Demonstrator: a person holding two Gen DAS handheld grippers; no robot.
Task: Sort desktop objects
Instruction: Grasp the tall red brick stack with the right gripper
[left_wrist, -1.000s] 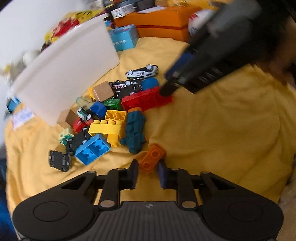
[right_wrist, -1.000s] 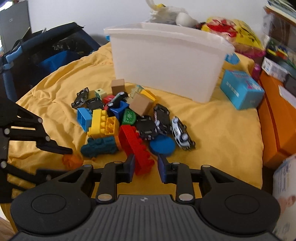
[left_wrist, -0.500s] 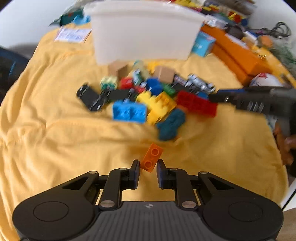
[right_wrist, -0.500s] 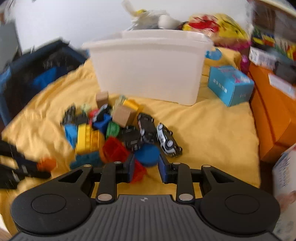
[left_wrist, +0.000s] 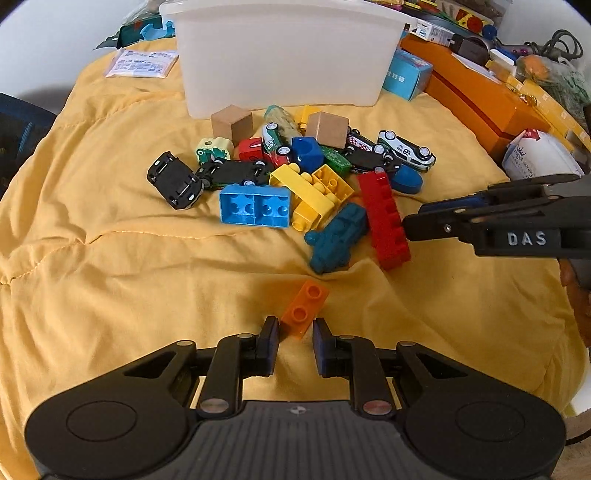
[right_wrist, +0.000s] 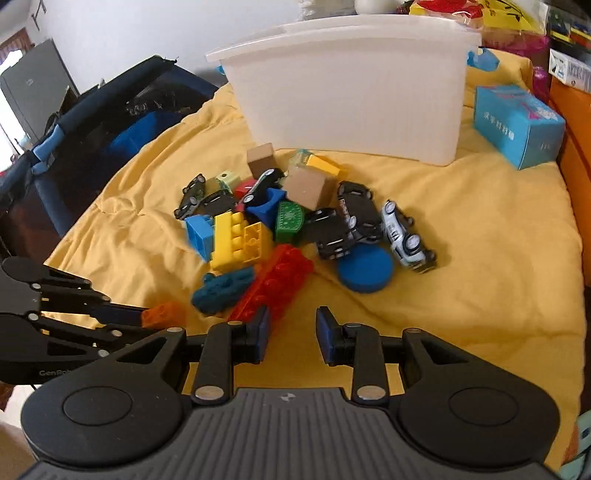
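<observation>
A pile of toy bricks, wooden cubes and toy cars lies on the yellow cloth before a white plastic bin. My left gripper is open, its fingers on either side of the near end of a small orange brick lying on the cloth. My right gripper is open, and the long red brick lies at its left fingertip. In the left wrist view the right gripper's tip sits against the red brick. The orange brick and left gripper also show in the right wrist view.
A teal brick piece, blue brick, yellow bricks, a blue disc and several toy cars fill the pile. A blue box and orange cases stand right. A dark bag lies left.
My right gripper has opened and let go of the red brick, which now lies on the cloth. My left gripper has widened a little around the orange brick.
</observation>
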